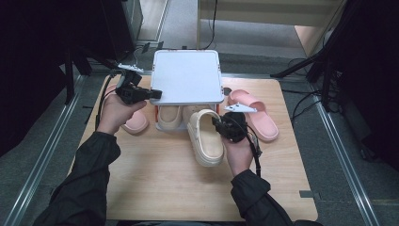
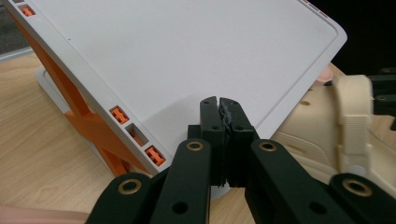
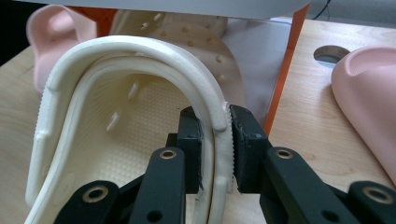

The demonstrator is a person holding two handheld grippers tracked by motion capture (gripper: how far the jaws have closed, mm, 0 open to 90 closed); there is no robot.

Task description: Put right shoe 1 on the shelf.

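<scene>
My right gripper is shut on the side rim of a cream clog, one jaw inside the shoe and one outside. The clog lies on the wooden table just in front of a white shoe rack with orange sides. A second cream clog sits under the rack's top shelf. My left gripper is shut with nothing held, its tips at the near left corner of the rack's white top.
A pink slipper lies right of the rack. Another pink slipper lies to the rack's left, by the left hand. The wooden table has bare room in front. Dark stands and cables ring the table.
</scene>
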